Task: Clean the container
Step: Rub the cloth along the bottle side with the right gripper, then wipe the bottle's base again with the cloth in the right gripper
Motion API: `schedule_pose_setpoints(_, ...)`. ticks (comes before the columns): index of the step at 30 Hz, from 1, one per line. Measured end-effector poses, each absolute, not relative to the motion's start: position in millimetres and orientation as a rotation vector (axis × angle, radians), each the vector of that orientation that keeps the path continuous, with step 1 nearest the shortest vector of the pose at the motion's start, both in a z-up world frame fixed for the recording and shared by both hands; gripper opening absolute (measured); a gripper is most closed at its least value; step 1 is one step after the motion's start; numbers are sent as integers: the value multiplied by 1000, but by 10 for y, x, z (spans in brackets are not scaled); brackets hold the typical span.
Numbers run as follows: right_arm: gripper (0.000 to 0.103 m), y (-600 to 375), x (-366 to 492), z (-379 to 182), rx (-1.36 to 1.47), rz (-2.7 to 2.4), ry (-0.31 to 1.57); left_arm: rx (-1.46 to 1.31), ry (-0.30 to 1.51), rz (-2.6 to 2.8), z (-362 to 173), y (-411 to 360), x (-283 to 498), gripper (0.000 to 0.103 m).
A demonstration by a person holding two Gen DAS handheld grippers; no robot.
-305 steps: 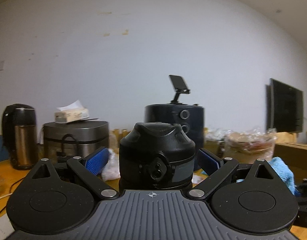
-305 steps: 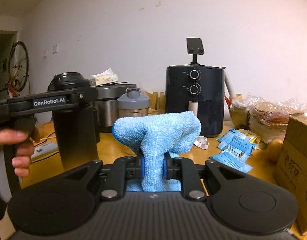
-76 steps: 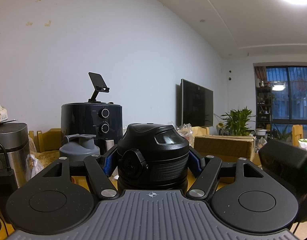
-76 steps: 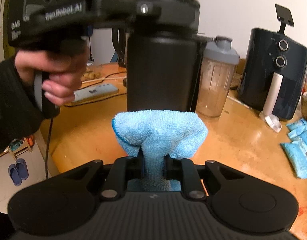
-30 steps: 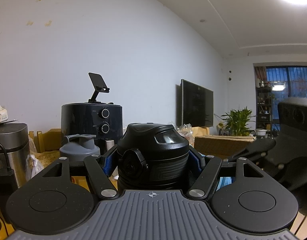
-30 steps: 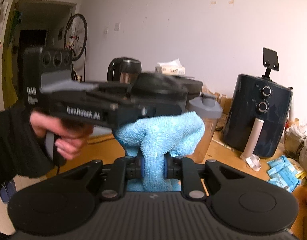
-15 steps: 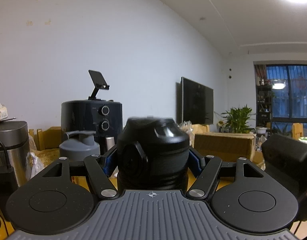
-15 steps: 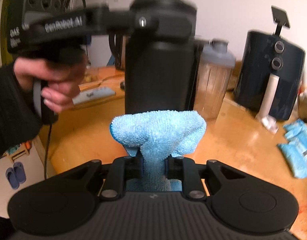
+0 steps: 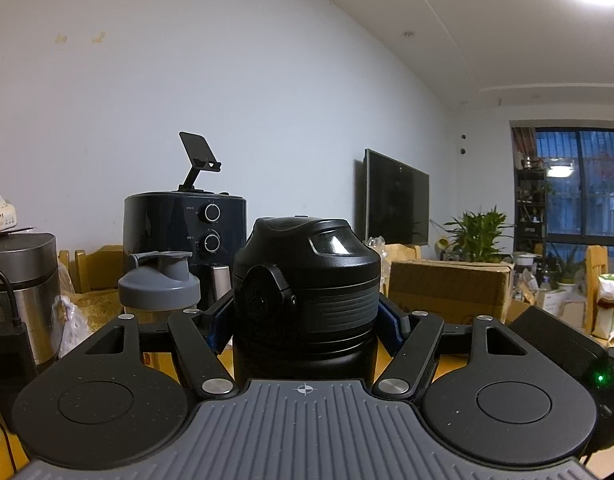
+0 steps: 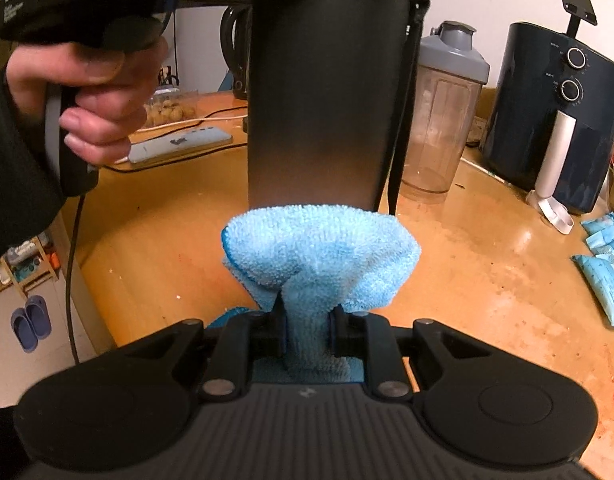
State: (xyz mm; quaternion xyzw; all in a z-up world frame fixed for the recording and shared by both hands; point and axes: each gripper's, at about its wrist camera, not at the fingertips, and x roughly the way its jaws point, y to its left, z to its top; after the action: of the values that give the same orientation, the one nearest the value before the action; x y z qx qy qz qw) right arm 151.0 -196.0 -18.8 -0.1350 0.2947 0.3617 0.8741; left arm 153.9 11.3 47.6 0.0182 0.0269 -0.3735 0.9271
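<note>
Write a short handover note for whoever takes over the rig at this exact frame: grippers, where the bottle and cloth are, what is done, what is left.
Left gripper: shut on the black bottle, gripping just under its lid and holding it upright above the table.
Right gripper: shut on the blue cloth, whose bunched top sits at the bottle's lower wall; actual contact cannot be confirmed.
Done: bottle lifted, cloth brought to it.
Left: how much is already wiped cannot be judged. Probably wipe around the body, then set the bottle down, clear of the shaker bottle just behind it.
</note>
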Motion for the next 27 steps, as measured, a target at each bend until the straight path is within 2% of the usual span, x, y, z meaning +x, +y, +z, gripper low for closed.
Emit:
schedule_pose_setpoints(20, 12, -2022, 1485, -91, -242, 757, 576, 41, 58, -764, 461, 60, 1561, 67)
schedule_pose_setpoints(27, 12, -2068, 1400, 183, -221, 752, 496, 44, 61, -764, 460, 51, 1555, 67)
